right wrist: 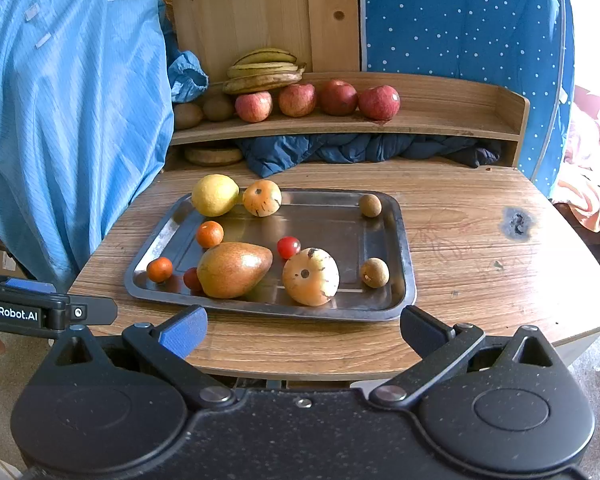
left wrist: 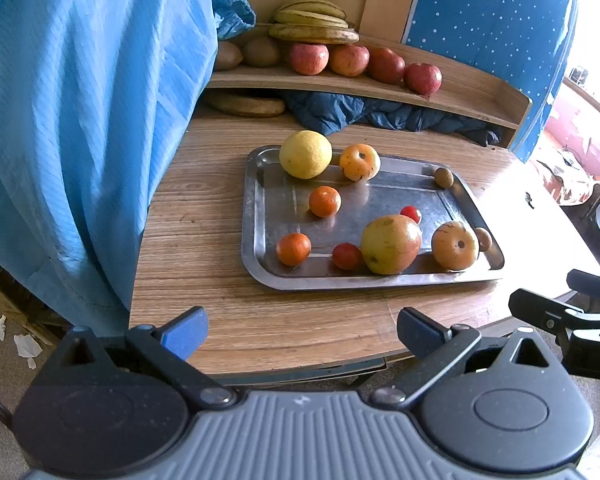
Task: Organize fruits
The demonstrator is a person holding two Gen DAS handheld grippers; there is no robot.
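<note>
A steel tray (left wrist: 256, 216) (right wrist: 406, 240) on the wooden table holds loose fruit: a yellow lemon (left wrist: 305, 154) (right wrist: 214, 195), a big pear (left wrist: 390, 244) (right wrist: 236, 269), two orange persimmons (left wrist: 455, 245) (right wrist: 310, 276), two small tangerines (left wrist: 324, 201) (right wrist: 209, 234), two cherry tomatoes (left wrist: 346, 256) (right wrist: 288, 247) and two small brown fruits (right wrist: 374, 272). My left gripper (left wrist: 300, 336) is open and empty over the table's front edge, short of the tray. My right gripper (right wrist: 302, 330) is open and empty just in front of the tray.
A wooden shelf (right wrist: 440, 128) at the back carries red apples (right wrist: 379, 102), bananas (right wrist: 265, 70) and kiwis (right wrist: 218, 107). Dark blue cloth (right wrist: 360, 148) lies under it. A light blue sheet (left wrist: 80, 120) hangs at the left. The table's front edge is close below both grippers.
</note>
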